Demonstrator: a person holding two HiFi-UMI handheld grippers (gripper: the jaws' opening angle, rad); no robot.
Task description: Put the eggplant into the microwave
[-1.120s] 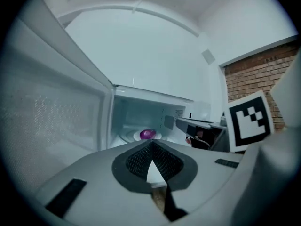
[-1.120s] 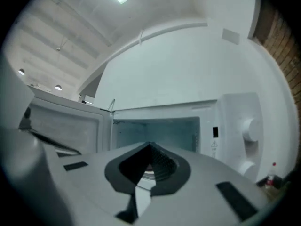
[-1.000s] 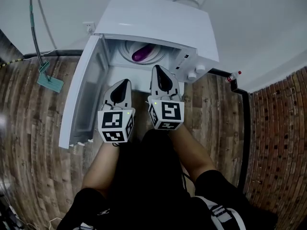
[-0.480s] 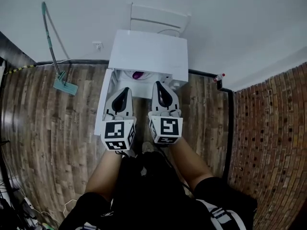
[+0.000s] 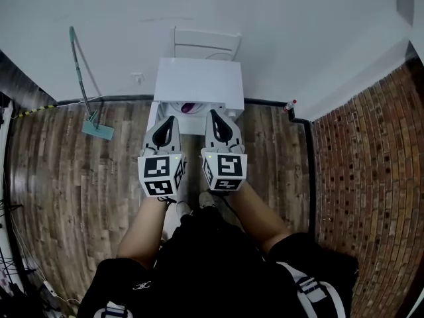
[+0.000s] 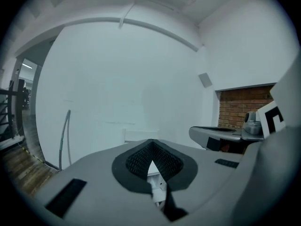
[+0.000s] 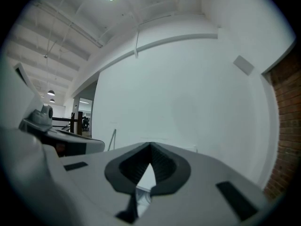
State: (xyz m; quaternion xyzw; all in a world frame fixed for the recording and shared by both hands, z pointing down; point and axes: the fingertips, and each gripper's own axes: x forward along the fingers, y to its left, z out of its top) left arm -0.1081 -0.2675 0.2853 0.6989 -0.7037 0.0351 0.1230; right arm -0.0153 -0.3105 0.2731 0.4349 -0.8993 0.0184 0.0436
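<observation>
The white microwave (image 5: 199, 85) stands on the wood floor against the wall, its door open to the left. The purple eggplant (image 5: 189, 106) lies inside on the turntable, partly hidden by the microwave's top. In the head view both grippers are held side by side high above the floor, in front of the microwave. My left gripper (image 5: 167, 119) is shut with nothing between its jaws, and my right gripper (image 5: 218, 114) is shut and empty too. In the left gripper view (image 6: 150, 140) and the right gripper view (image 7: 150, 146) the tips meet against a bare white wall.
A mop (image 5: 93, 121) leans on the wall at the left. A small red-capped bottle (image 5: 289, 105) stands at the wall's base on the right, beside a brick wall (image 5: 361, 177). A white panel (image 5: 205, 44) stands behind the microwave. A black pipe runs along the wall's foot.
Both grippers have risen together, staying shut. The microwave and floor now look much smaller and farther below, and the eggplant stays inside.
</observation>
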